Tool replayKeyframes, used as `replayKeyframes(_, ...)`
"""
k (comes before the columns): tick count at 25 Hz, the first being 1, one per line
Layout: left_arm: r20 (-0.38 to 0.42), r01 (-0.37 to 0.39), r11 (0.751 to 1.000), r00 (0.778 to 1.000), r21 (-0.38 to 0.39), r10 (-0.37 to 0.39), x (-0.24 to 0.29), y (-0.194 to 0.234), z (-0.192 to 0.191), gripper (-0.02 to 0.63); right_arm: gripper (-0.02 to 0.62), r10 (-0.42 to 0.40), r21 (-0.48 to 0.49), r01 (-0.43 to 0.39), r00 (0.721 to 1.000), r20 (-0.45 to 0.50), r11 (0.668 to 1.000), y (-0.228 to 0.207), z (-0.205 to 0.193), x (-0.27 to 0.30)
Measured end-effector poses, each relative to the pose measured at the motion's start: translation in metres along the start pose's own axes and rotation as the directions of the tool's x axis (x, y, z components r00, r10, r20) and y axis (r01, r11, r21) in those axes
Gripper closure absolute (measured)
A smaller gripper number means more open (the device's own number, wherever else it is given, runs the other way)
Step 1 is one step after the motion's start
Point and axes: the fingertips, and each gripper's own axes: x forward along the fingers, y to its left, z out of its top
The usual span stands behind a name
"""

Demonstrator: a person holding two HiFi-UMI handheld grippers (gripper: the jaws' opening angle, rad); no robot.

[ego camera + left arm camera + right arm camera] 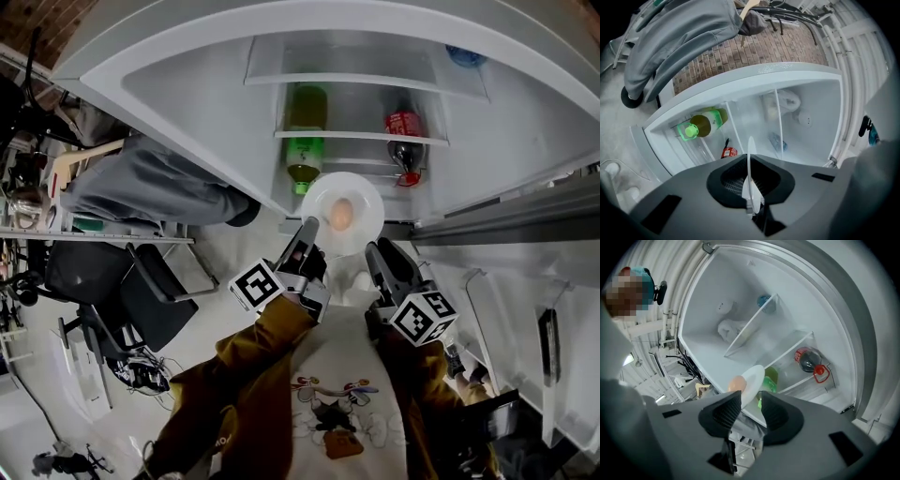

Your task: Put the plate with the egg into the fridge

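Round white plate [364, 194] held before the open white fridge [187, 103], not yet inside
Left gripper [310, 227] fingers clenched its rim, a peach-coloured egg [341, 215] on it; right gripper [375, 249] fingers stood released. Setting it on a shelf remained.

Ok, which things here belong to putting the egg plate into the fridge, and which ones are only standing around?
For the job: plate, held at its rim by the left gripper; egg on it; open fridge; right gripper, fingers open.
Just there: green bottle and red-labelled bottle in the fridge; black chair on the left.
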Motion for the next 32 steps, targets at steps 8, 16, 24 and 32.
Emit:
replayKeyframes(8,0.022,-0.002,1.000,1.000,-0.018,0.002,0.001,0.000,0.001,0.586,0.479,0.080,0.137,-0.075,0.996,-0.031,0.988,0.007,-0.008,0.016)
replayKeyframes(16,0.054,0.006,0.999,0.999,-0.047,-0.003,0.016,0.008,0.008,0.586,0.479,0.061,0.100,-0.055,0.997,-0.050,0.993,0.004,-0.007,0.020)
replayKeyframes(24,0.079,-0.003,1.000,0.997,-0.026,0.005,0.034,0.000,0.014,0.586,0.479,0.043,0.084,-0.040,0.999,-0.030,0.996,-0.002,0.002,0.016)
replayKeyframes(32,0.088,0.028,0.999,0.996,-0.029,-0.026,0.043,-0.062,0.028,0.586,0.479,0.035,0.052,-0.035,0.999,-0.010,0.998,0.003,0.007,0.014)
